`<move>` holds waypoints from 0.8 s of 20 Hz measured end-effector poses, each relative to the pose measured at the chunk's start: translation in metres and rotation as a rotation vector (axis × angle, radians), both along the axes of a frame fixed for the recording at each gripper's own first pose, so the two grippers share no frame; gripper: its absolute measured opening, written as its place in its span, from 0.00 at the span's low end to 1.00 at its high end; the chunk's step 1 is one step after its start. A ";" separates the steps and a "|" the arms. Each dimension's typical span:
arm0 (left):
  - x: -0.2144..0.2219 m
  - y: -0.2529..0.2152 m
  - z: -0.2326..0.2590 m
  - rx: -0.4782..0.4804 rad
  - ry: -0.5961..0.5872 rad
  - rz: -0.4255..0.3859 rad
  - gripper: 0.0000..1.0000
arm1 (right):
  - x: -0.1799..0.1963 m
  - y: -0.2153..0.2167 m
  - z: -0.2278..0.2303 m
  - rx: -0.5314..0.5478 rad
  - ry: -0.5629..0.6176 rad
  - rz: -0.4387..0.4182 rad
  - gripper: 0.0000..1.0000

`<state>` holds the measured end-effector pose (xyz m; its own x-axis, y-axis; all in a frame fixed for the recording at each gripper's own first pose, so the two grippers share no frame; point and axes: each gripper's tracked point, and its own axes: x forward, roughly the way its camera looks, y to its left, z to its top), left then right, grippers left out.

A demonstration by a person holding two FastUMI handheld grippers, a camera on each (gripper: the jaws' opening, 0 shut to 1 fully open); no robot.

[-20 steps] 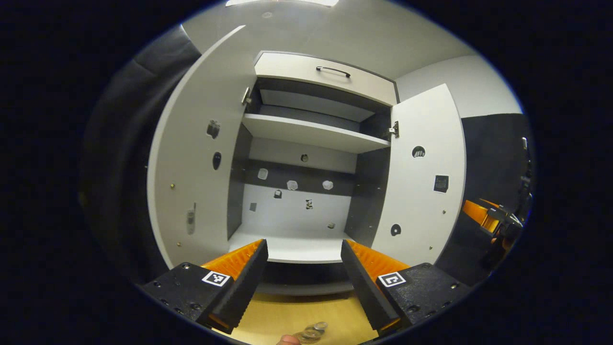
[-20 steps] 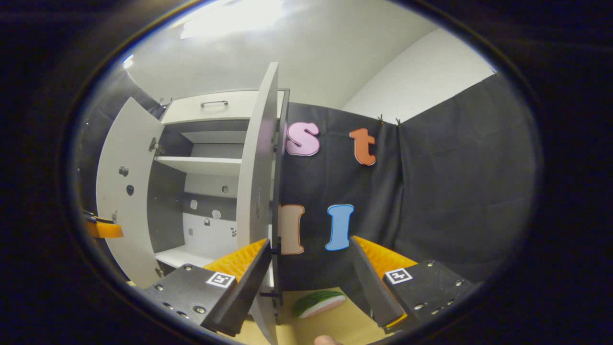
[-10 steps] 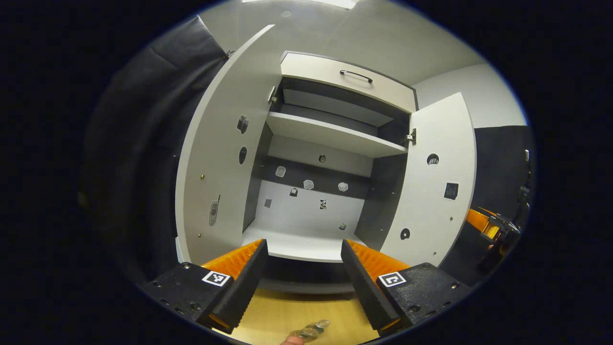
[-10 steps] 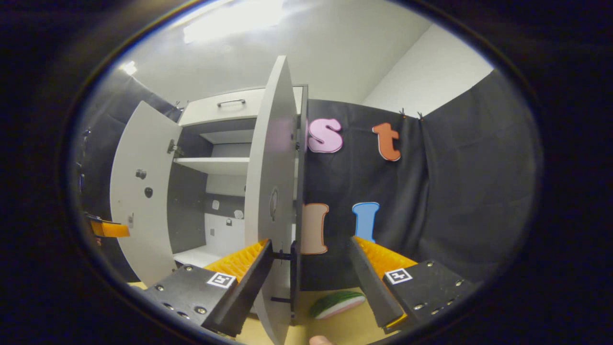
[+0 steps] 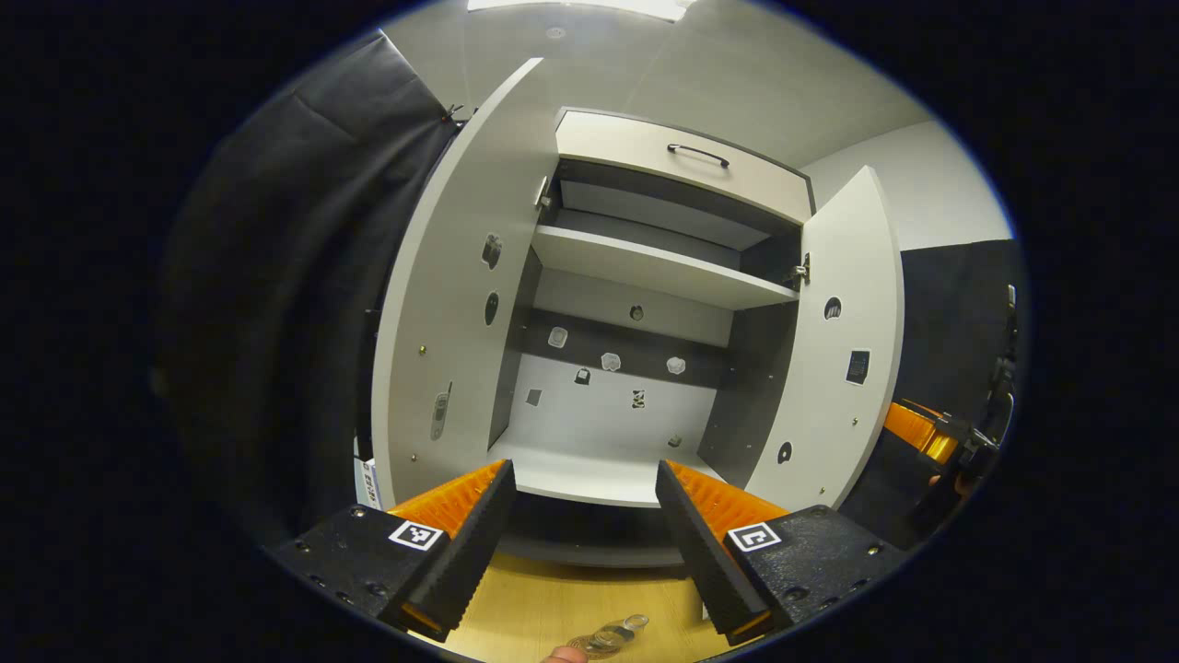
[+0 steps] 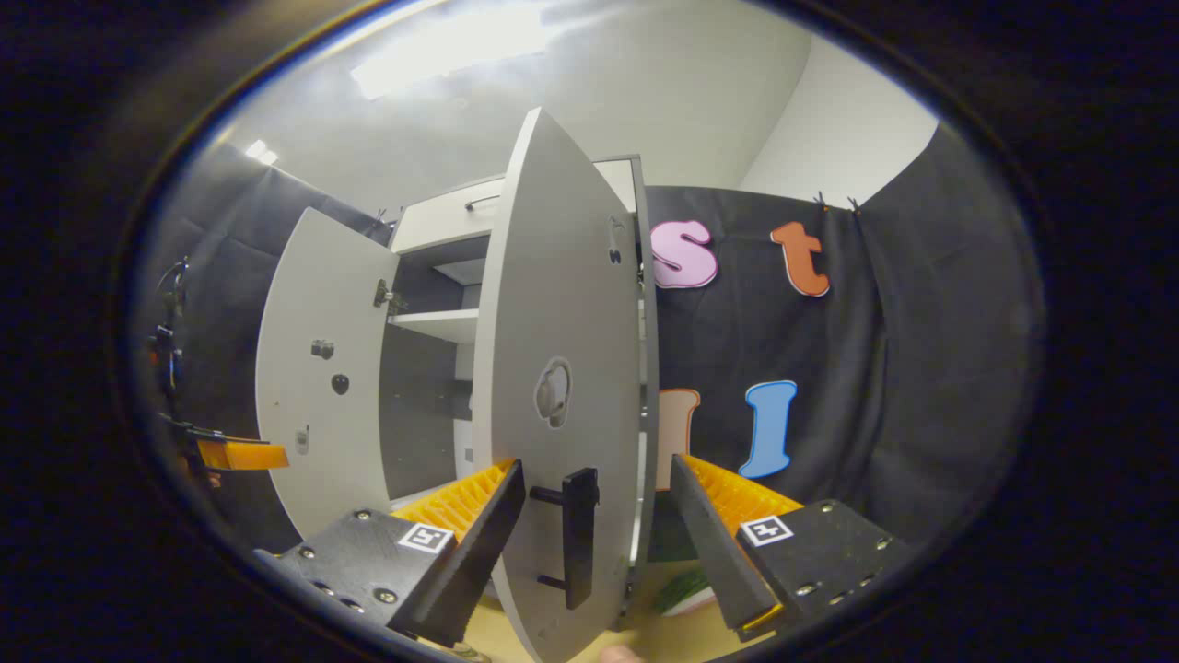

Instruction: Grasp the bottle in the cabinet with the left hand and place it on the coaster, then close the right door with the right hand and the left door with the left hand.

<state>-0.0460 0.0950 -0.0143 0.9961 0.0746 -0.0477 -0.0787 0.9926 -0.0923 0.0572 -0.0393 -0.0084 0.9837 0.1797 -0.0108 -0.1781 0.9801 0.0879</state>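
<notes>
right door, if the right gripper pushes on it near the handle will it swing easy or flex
The right door looks like a flat rigid panel, so it probably won't flex. It hangs on a hinge, so a push should swing it. The right gripper is open around the handle.

Cabinet (image 5: 645, 152): pale grey, dark grey inside walls
Right door (image 6: 562, 313): pale grey, black handle (image 6: 579, 536)
Counter (image 5: 562, 612): light wood grain
Claw (image 5: 580, 543) tags: black-and-white squares

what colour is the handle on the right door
Black handle, clearest in the right gripper view.
</notes>
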 end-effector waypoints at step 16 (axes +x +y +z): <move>-0.022 0.036 -0.006 0.026 0.013 0.097 0.96 | 0.032 0.053 -0.020 0.044 0.064 0.072 0.98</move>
